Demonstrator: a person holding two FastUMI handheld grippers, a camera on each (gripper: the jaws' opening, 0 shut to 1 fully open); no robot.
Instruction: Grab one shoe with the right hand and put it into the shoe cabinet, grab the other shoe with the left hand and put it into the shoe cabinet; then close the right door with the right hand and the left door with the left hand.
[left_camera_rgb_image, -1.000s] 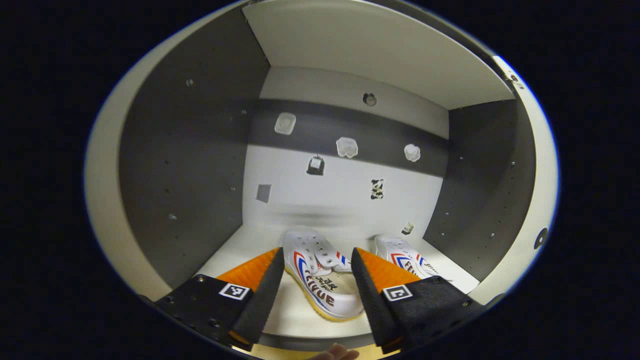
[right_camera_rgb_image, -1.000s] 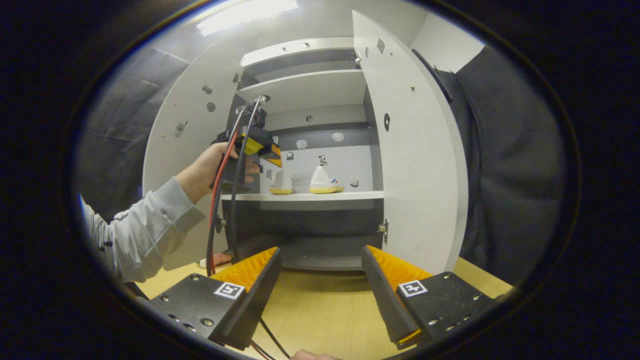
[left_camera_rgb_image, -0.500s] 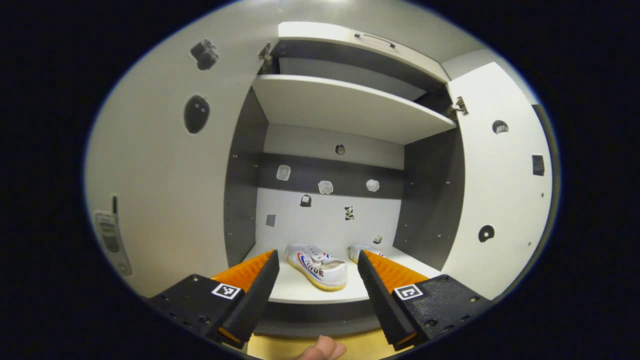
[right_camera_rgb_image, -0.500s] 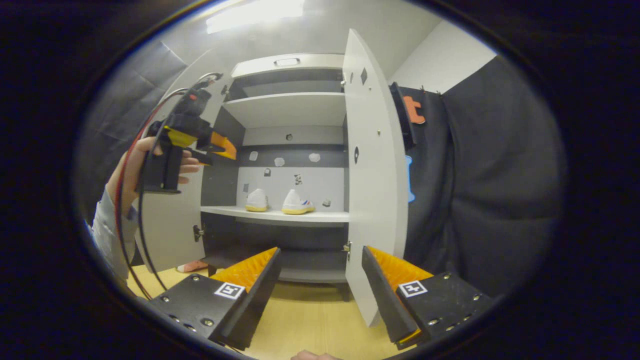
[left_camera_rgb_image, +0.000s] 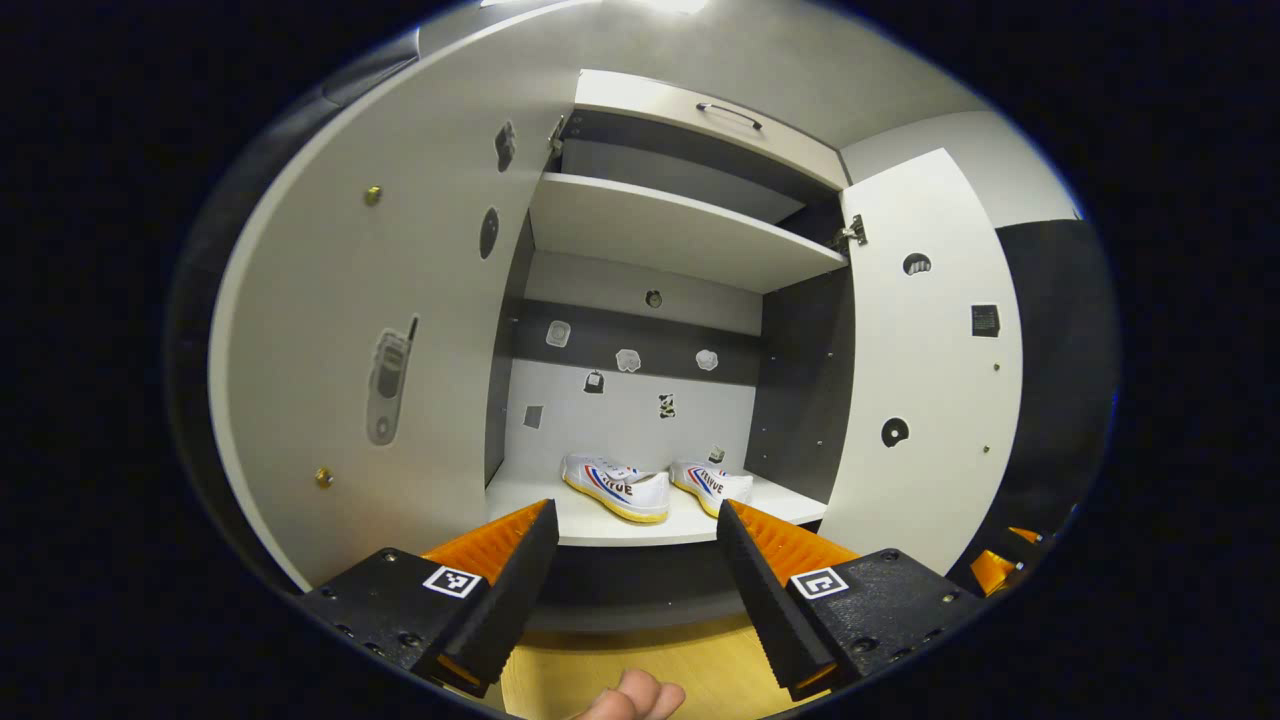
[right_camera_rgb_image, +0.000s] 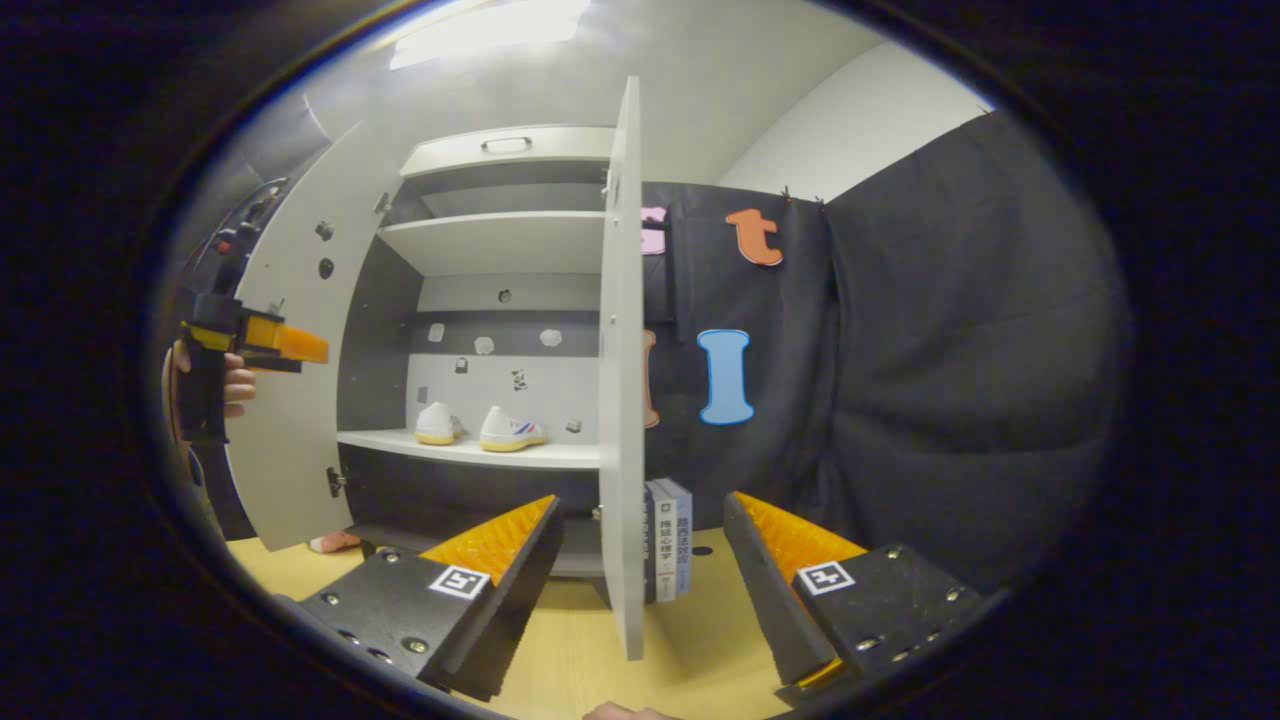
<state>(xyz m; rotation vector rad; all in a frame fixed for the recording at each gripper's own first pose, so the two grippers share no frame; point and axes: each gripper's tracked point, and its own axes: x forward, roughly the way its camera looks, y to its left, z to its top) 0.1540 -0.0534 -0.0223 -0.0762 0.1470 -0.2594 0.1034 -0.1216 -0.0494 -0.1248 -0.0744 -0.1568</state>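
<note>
Shoes sit side by side on the shoe cabinet's (left_camera_rgb_image: 690, 225) middle shelf (left_camera_rgb_image: 640, 522), toes toward the back panel: the left shoe (left_camera_rgb_image: 616, 487) near the shelf's centre, the right shoe (left_camera_rgb_image: 710, 484) just beside it, closer to the right wall. Both doors stand open, the left door (left_camera_rgb_image: 390, 330) and the right door (right_camera_rgb_image: 620, 380) swung outward. The left gripper (left_camera_rgb_image: 633, 580) faces the shelf with fingers spread wide, gripping nothing. The right gripper (right_camera_rgb_image: 640, 575) hangs before the right door's edge, fingers likewise wide apart. Two books (right_camera_rgb_image: 668, 540) stand upright on the wooden floor beside the cabinet.
</note>
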